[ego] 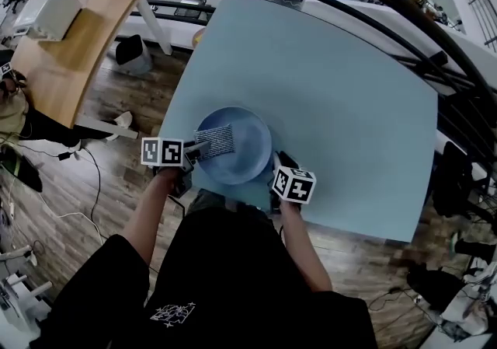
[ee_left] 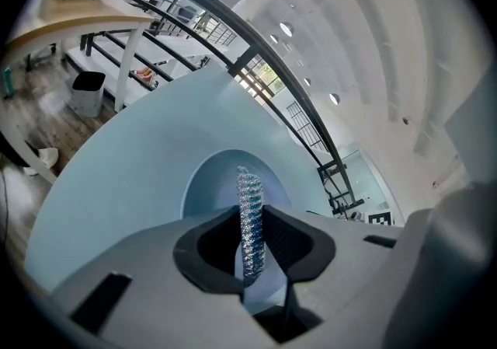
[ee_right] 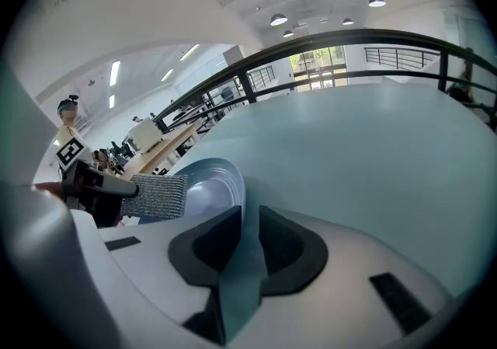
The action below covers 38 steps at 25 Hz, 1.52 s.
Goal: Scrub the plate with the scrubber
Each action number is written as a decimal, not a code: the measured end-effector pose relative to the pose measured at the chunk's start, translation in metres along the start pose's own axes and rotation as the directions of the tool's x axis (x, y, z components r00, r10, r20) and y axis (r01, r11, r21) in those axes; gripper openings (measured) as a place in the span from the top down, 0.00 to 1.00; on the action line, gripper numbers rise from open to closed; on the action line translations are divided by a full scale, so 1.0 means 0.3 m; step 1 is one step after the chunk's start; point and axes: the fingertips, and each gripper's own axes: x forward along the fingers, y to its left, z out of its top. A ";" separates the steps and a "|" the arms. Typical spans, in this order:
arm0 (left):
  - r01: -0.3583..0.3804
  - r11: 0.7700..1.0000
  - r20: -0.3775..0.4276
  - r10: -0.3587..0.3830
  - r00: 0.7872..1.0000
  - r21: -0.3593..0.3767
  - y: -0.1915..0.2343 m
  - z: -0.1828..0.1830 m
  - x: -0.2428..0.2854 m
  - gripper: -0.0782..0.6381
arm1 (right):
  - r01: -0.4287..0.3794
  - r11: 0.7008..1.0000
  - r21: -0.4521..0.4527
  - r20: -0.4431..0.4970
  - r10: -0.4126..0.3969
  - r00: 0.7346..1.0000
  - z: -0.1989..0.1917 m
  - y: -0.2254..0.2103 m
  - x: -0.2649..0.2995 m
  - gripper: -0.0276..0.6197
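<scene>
Holding the scrubber: the left gripper [ego: 194, 151] has its jaws shut tight on one end of the scrubber [ego: 215, 140].
Scrubber look: a flat grey mesh pad, longer than it is wide.
Scrubber long way: it sticks straight out of the jaws, from the plate's left edge toward the plate's middle. Its free end points right in the head view.
Scrubber flat side: it faces up in the head view. The left gripper view sees only its thin edge.
Scrubber place: over the left half of the plate [ego: 247, 159]. I cannot tell if it touches the plate.
Plate: round, blue and right way up on the table, near the table edge closest to the person.
Right gripper [ego: 279, 162]: at the plate's lower right edge, with its jaws closed on the plate's rim.
Table [ego: 334, 83]: light blue, under the plate.
Forearms [ego: 151, 207]: bare, reaching up to the two grippers from below the plate.
Wooden desk [ego: 74, 52]: well apart from the plate, to its upper left.
Railing [ee_right: 349, 34]: dark and curved, far behind the plate, past the table.
</scene>
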 end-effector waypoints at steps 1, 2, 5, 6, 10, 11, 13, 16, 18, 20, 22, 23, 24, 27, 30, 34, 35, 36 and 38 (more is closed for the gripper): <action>-0.003 1.000 0.012 0.003 1.000 -0.001 -0.005 0.003 -0.002 0.76 | -0.008 1.000 -0.001 0.004 0.008 1.000 0.011 0.002 -0.004 0.85; -0.006 1.000 0.024 0.006 1.000 -0.003 -0.011 0.004 -0.004 0.76 | -0.019 1.000 -0.002 0.009 0.019 1.000 0.021 0.004 -0.009 0.86; -0.022 1.000 0.069 0.022 0.997 -0.005 -0.034 -0.005 -0.013 0.76 | -0.052 0.999 -0.015 0.030 0.052 0.998 0.044 0.010 -0.035 0.89; -0.028 1.000 0.084 0.029 0.996 -0.007 -0.041 -0.009 -0.015 0.76 | -0.064 0.998 -0.020 0.039 0.064 0.997 0.051 0.013 -0.046 0.90; -0.058 0.998 0.129 0.059 0.990 -0.009 -0.052 -0.028 -0.026 0.76 | -0.125 0.992 -0.034 0.075 0.128 0.989 0.080 0.036 -0.082 0.93; -0.065 0.998 0.139 0.065 0.988 -0.008 -0.060 -0.037 -0.026 0.76 | -0.140 0.989 -0.042 0.081 0.143 0.986 0.085 0.040 -0.094 0.93; -0.075 0.997 0.171 0.074 0.982 0.000 -0.095 -0.052 -0.031 0.76 | -0.167 0.984 -0.062 0.091 0.172 0.981 0.092 0.040 -0.129 0.94; -0.091 0.996 0.246 0.083 0.966 0.022 -0.148 -0.046 -0.075 0.76 | -0.199 0.976 -0.086 0.104 0.207 0.973 0.099 0.056 -0.175 0.95; -0.126 0.991 0.293 0.108 0.950 0.041 -0.164 -0.036 -0.116 0.76 | -0.219 0.971 -0.094 0.116 0.229 0.966 0.111 0.076 -0.197 0.95; -0.167 0.984 0.330 0.139 0.934 0.058 -0.173 -0.034 -0.152 0.76 | -0.239 0.966 -0.097 0.133 0.251 0.959 0.128 0.092 -0.222 0.95; -0.182 0.981 0.365 0.148 0.919 0.061 -0.186 -0.030 -0.181 0.76 | -0.254 0.961 -0.108 0.155 0.269 0.951 0.154 0.108 -0.249 0.95; -0.183 0.981 0.383 0.147 0.912 0.059 -0.193 -0.025 -0.195 0.76 | -0.257 0.959 -0.118 0.166 0.275 0.947 0.169 0.116 -0.261 0.95; -0.186 0.981 0.401 0.147 0.904 0.060 -0.200 -0.018 -0.209 0.76 | -0.260 0.957 -0.130 0.178 0.280 0.943 0.184 0.125 -0.274 0.95; -0.218 0.972 0.455 0.155 0.877 0.090 -0.223 0.010 -0.263 0.76 | -0.263 0.950 -0.170 0.207 0.296 0.933 0.228 0.162 -0.317 0.95; -0.270 0.951 0.510 0.160 0.845 0.149 -0.242 0.043 -0.322 0.76 | -0.248 0.945 -0.215 0.242 0.297 0.924 0.270 0.201 -0.353 0.95; -0.326 0.919 0.579 0.145 0.802 0.221 -0.268 0.095 -0.427 0.76 | -0.232 0.938 -0.257 0.286 0.304 0.909 0.316 0.270 -0.395 0.95; -0.338 0.911 0.596 0.139 0.791 0.237 -0.281 0.111 -0.453 0.76 | -0.230 0.935 -0.269 0.298 0.308 0.904 0.328 0.287 -0.410 0.95; -0.348 0.903 0.612 0.130 0.780 0.252 -0.295 0.128 -0.479 0.76 | -0.229 0.932 -0.282 0.309 0.314 0.898 0.341 0.304 -0.427 0.95; -0.362 0.890 0.639 0.109 0.761 0.279 -0.324 0.159 -0.534 0.76 | -0.225 0.924 -0.308 0.328 0.325 0.887 0.366 0.344 -0.461 0.95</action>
